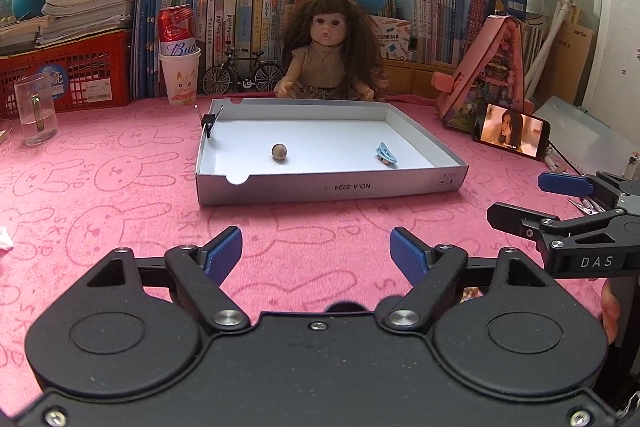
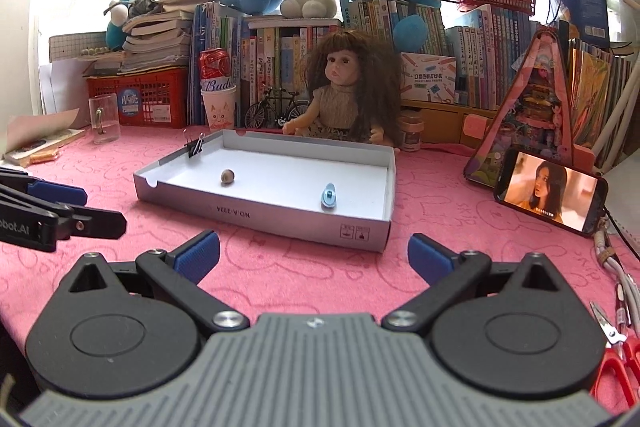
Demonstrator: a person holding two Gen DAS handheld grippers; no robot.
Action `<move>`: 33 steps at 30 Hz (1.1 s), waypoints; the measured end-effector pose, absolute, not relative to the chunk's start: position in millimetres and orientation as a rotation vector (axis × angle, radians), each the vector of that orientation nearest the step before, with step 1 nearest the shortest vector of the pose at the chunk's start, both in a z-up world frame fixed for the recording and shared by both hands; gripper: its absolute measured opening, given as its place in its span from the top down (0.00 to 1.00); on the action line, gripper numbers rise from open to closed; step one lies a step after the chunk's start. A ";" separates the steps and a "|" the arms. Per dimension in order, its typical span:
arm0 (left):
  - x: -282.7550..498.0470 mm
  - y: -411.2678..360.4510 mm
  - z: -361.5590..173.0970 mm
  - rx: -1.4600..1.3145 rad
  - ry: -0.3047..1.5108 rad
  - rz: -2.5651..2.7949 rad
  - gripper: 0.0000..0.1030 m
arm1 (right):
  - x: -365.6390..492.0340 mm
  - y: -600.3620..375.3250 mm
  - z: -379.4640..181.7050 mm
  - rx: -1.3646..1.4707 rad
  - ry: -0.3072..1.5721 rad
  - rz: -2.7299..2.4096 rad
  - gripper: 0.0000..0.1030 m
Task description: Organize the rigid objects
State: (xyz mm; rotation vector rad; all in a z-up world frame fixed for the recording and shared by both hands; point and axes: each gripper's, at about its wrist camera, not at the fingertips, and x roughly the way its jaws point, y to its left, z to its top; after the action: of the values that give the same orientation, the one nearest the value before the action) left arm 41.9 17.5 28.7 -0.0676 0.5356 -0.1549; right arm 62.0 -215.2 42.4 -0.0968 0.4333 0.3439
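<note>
Both grippers, left gripper (image 1: 316,251) and right gripper (image 2: 314,255), released; box (image 1: 332,189) reads "NO.A-2224"; can (image 1: 176,33) "Bud".

Both cameras sit low over the pink table (image 1: 100,187), looking past their own jaws toward the bookshelf. The left one faces the white box (image 1: 328,189) straight on. The right one sees the same box (image 2: 260,211) from the right.
</note>
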 end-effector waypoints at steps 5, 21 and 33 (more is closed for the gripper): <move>19.3 24.9 18.7 -0.062 0.541 -0.154 0.36 | 46.2 -221.5 30.9 -0.114 0.435 0.339 0.00; -17.1 28.9 -3.3 -0.030 0.553 -0.112 0.58 | 1.8 -212.4 15.1 -0.146 0.413 0.392 0.27; -11.6 13.0 -12.9 0.014 0.570 -0.120 0.68 | 2.3 -203.9 8.2 -0.135 0.479 0.462 0.70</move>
State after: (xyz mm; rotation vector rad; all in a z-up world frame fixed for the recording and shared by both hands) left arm -11.6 13.0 -12.9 0.0138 0.5704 -0.1201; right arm 2.3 -203.9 8.2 -0.1353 0.4793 0.4620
